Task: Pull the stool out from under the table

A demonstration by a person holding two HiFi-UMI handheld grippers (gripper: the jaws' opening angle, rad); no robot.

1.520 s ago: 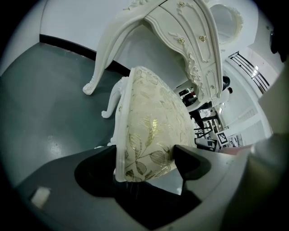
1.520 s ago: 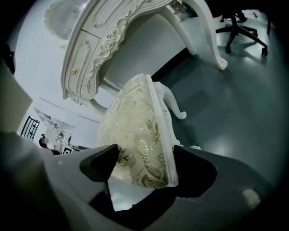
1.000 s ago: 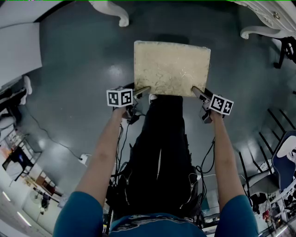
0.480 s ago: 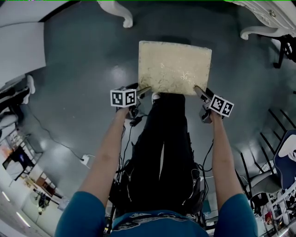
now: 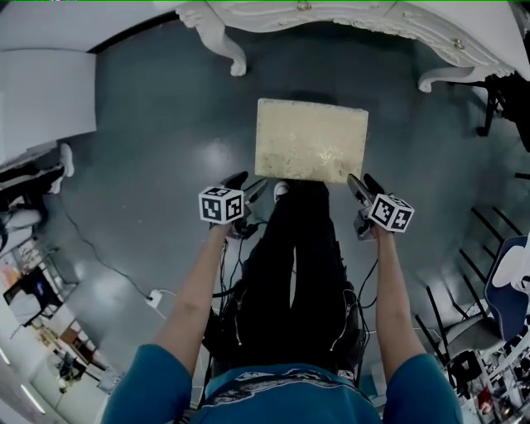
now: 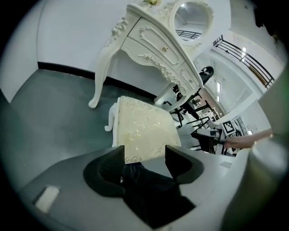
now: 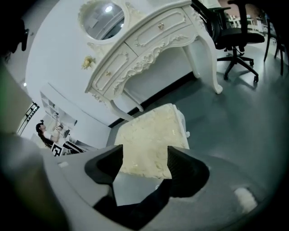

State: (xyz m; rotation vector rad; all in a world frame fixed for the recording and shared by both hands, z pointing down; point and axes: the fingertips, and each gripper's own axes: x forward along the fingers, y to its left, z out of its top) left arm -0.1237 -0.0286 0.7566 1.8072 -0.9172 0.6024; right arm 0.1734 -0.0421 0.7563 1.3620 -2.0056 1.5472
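Note:
The stool [image 5: 310, 141], with a cream patterned cushion and white legs, stands on the dark floor, clear of the white carved table [image 5: 348, 16]. My left gripper [image 5: 247, 184] sits just off the stool's near left corner. My right gripper [image 5: 362, 184] sits just off its near right corner. Both sets of jaws are closing, with a wide gap still between them and no pad pressing on the cushion. The cushion [image 6: 144, 131] lies just beyond the left gripper [image 6: 144, 158]. The right gripper [image 7: 144, 162] sees the cushion [image 7: 151, 135] the same way.
The table [image 6: 153, 40] has curved legs and a round mirror above it. A black office chair [image 7: 235, 36] stands to the right of the table [image 7: 149, 49]. Black metal chair frames [image 5: 497, 240] stand at the right. My own dark trouser legs [image 5: 290, 273] are directly below the stool.
Both grippers have drawn back from the stool's near corners, which they were touching before. Their jaws have narrowed. More of the white table now shows at the top.

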